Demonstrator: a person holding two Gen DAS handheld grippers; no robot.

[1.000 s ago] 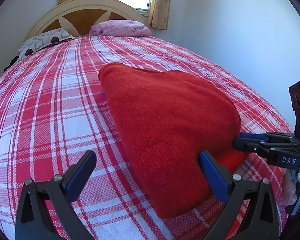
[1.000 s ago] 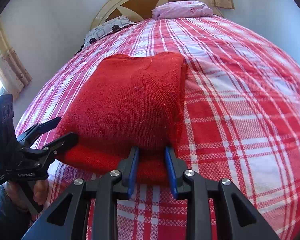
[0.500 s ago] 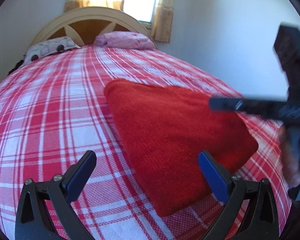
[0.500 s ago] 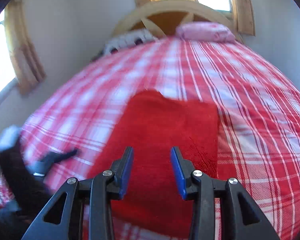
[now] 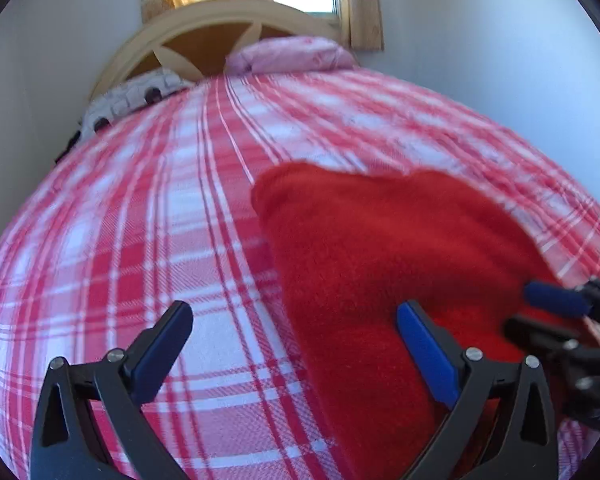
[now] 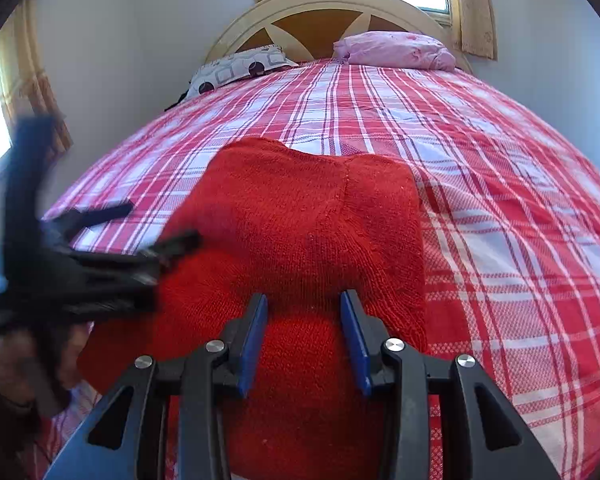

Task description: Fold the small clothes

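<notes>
A folded red knit sweater (image 5: 384, 264) lies flat on the red-and-white plaid bed (image 5: 140, 216); it also shows in the right wrist view (image 6: 300, 232). My left gripper (image 5: 296, 332) is wide open and empty, hovering over the sweater's near left edge. My right gripper (image 6: 304, 320) is open and empty just above the sweater's near end. The right gripper also shows at the right of the left wrist view (image 5: 540, 312), and the left gripper appears blurred at the left of the right wrist view (image 6: 156, 228).
A pink pillow (image 6: 396, 50) and a grey patterned pillow (image 6: 236, 70) lie by the curved wooden headboard (image 6: 324, 12). White walls flank the bed. Curtained windows stand behind the headboard and at the left (image 6: 28, 80).
My right gripper let go of the sweater's near edge, opened and rose, then came back down over it. My left gripper lifted and shifted right, staying open.
</notes>
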